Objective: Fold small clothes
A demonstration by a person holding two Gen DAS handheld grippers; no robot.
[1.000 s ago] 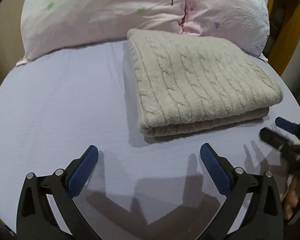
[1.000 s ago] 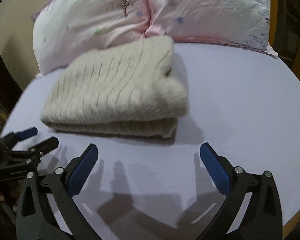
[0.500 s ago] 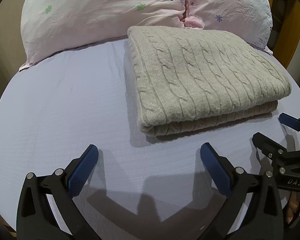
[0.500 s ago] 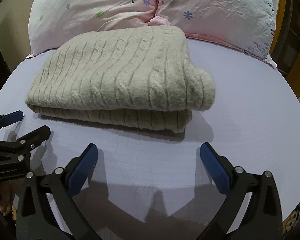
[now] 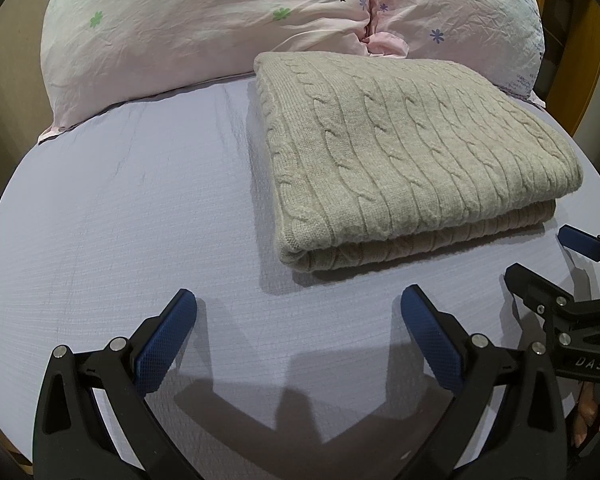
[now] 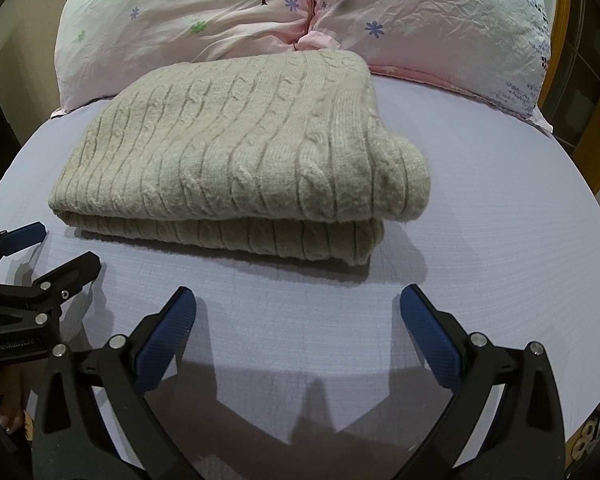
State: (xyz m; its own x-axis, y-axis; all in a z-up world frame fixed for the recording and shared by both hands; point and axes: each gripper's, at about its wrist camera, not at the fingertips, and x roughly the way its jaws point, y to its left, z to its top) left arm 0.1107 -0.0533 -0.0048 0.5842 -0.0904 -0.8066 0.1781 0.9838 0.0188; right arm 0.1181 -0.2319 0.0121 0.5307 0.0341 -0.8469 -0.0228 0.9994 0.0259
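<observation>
seemingly finished: the cable-knit sweater [image 5: 404, 152] lies folded on the bed [image 5: 132, 208]; left gripper [image 5: 298, 322] and right gripper [image 6: 298, 322] hover near it, fingers spread, empty.

sweater [image 5: 400, 152] on bed sheet [image 5: 120, 220] | pillows [image 5: 204, 24] behind — touching | both tongs before sweater — apart
</observation>
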